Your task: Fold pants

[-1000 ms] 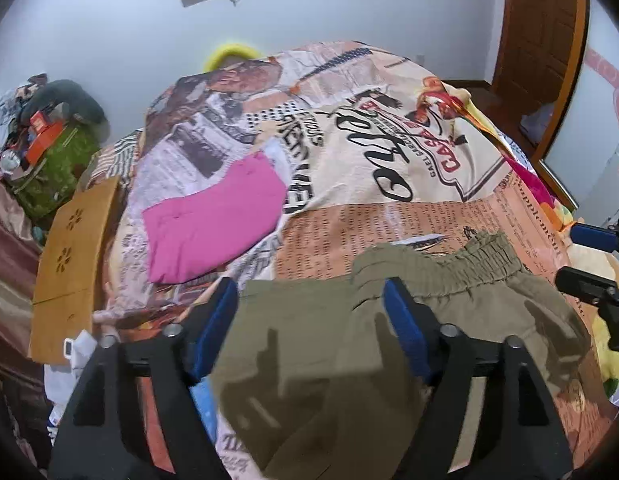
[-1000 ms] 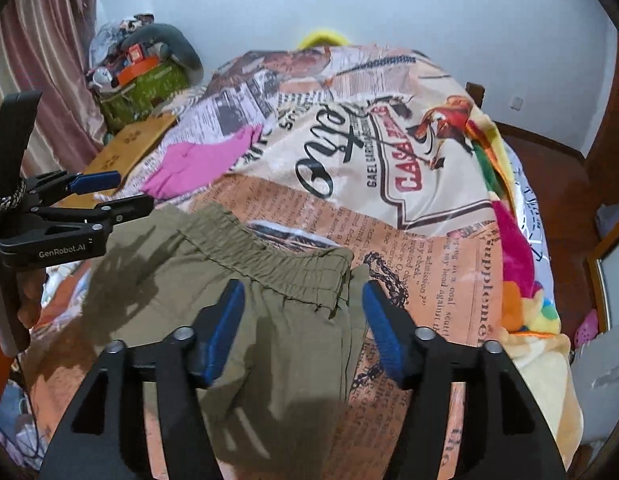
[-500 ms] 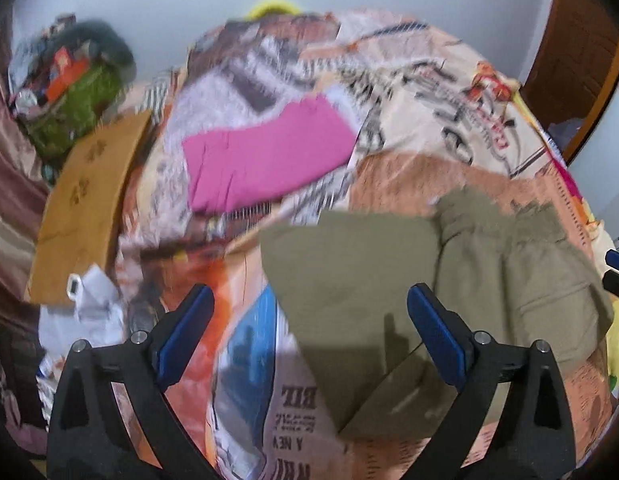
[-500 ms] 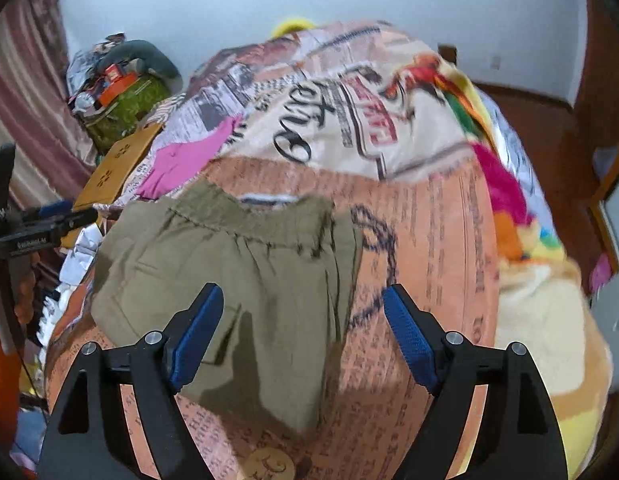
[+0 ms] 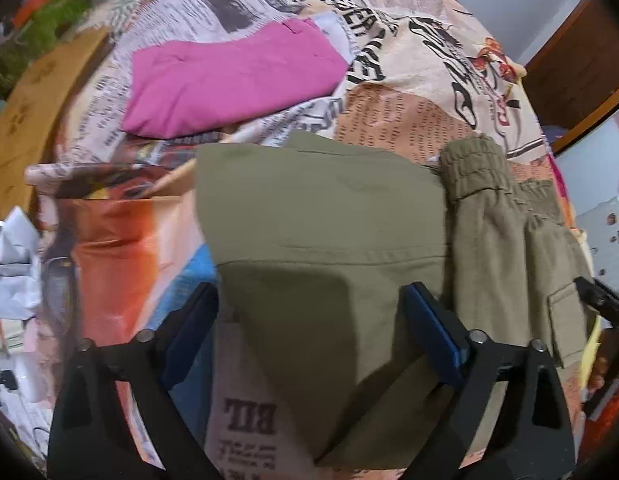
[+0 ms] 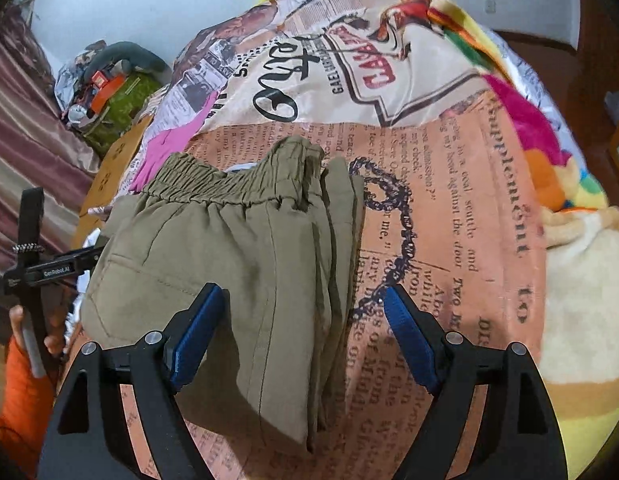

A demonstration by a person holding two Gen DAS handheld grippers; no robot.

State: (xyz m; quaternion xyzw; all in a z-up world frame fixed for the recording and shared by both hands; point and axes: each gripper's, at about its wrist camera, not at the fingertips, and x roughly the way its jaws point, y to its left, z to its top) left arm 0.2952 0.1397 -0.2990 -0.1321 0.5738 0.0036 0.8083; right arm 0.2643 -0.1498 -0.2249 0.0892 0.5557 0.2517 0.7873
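Observation:
Olive green pants (image 5: 329,216) lie folded on the printed bedspread (image 5: 389,80), elastic waistband (image 6: 229,188) toward the far side. In the left wrist view my left gripper (image 5: 309,320) is open and empty, hovering over the near left part of the folded pants. In the right wrist view the pants (image 6: 237,264) lie as a flat bundle with stacked folded edges on the right. My right gripper (image 6: 301,320) is open and empty, above the bundle's near right edge. The left gripper (image 6: 65,266) also shows at the left edge of the right wrist view.
A folded pink garment (image 5: 229,76) lies on the bed beyond the pants. A wooden board (image 5: 25,112) and a pile of clutter (image 6: 109,88) stand left of the bed. A colourful fleece blanket (image 6: 549,168) covers the bed's right side. A wooden door (image 5: 569,72) is far right.
Both grippers have tilted down and come closer to the pants. The pants now lie flat and folded, and both grippers stay open.

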